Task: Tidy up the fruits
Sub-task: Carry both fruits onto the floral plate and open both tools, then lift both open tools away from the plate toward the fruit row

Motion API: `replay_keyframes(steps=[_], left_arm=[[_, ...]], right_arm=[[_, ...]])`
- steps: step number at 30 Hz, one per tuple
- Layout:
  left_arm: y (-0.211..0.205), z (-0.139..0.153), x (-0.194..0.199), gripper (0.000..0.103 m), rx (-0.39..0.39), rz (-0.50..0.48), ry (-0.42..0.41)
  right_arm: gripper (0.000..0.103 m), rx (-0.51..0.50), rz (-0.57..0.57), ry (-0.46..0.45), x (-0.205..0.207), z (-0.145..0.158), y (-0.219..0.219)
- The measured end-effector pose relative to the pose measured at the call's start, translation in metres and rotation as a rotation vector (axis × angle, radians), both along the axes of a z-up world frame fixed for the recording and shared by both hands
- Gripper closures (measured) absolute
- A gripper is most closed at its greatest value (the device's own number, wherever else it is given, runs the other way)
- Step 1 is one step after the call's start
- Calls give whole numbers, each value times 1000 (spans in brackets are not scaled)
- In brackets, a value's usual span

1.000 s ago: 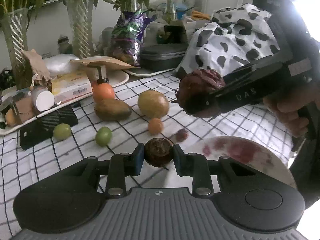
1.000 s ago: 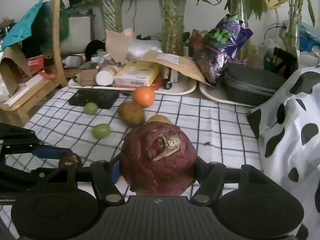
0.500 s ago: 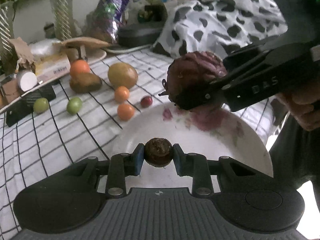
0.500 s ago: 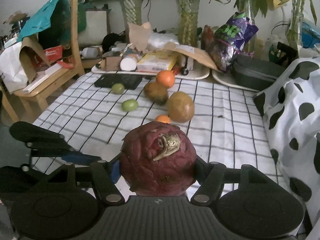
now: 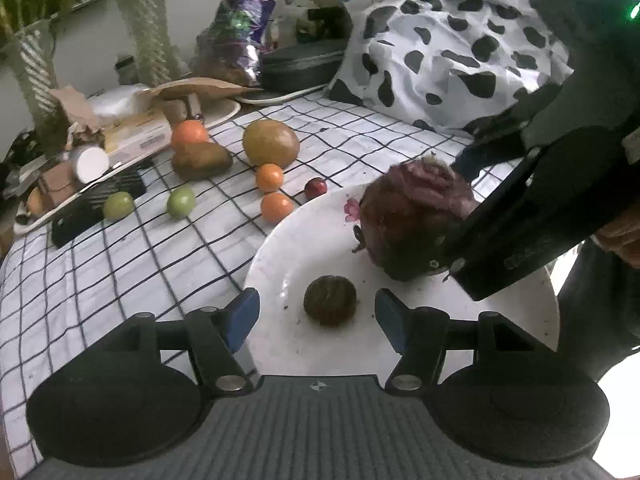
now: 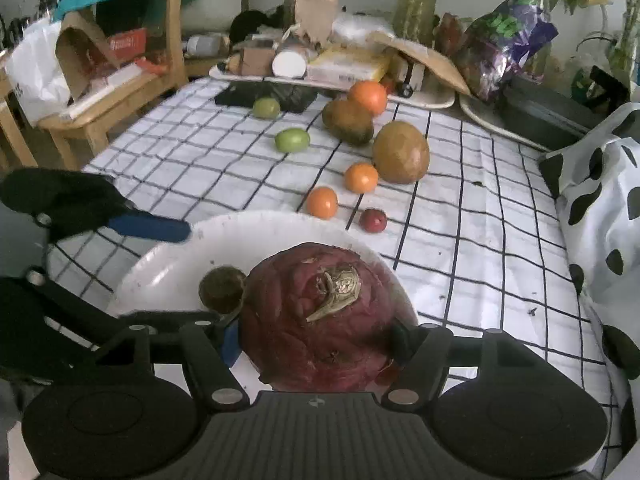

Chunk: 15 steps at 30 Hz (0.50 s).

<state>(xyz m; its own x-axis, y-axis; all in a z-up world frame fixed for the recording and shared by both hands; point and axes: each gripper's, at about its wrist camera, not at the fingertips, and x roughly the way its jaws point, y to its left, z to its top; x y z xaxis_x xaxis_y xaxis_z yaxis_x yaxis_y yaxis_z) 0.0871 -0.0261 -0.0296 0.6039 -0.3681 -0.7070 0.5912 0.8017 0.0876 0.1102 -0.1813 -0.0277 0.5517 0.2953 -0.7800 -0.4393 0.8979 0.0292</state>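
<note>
A small dark wrinkled fruit (image 5: 330,300) lies on the white plate (image 5: 304,240) between the spread blue pads of my left gripper (image 5: 318,316); its jaws are opening and touch nothing. My right gripper (image 6: 316,340) is shut on a large dark red wrinkled fruit (image 6: 320,316), held over the plate (image 6: 168,264) beside the small fruit (image 6: 222,288). In the left wrist view the large fruit (image 5: 412,224) hangs over the plate's far right part. Loose on the checked cloth lie two small oranges (image 5: 270,178), a small red fruit (image 5: 316,188), two green fruits (image 5: 181,202), a brown-green mango (image 5: 202,160) and a round yellow-brown fruit (image 5: 271,143).
A cluttered white tray (image 5: 120,140) with boxes and a paper bag lines the table's far edge, with a black phone (image 5: 96,206) before it. A cow-print cloth (image 5: 448,48) covers the right side. A wooden chair (image 6: 100,92) stands at the left. A person's hand (image 5: 620,236) holds the right gripper.
My left gripper has let go of the small dark fruit, which now rests on the plate. Both grippers have moved over the plate; the large red fruit sits lower above it.
</note>
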Motion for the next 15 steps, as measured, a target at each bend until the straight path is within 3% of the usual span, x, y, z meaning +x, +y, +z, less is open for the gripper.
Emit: replay_keyframes(steps=[7,9,10,15], left_arm=[[16,18,-12,37,-39,101,-11],[22,22,-11,36,-61,138,-2],[25,23,-11,36,-75,161,1],[32,26,-9,36,-68,256,-2]], right_arm=[[23,-9,-9,24,3,-2,0],[2,-2,-14,-12,-1,3,-1],[0,6,-13,-33,-3,7,-1],[0,46,-23,-52,-7,16,-3]])
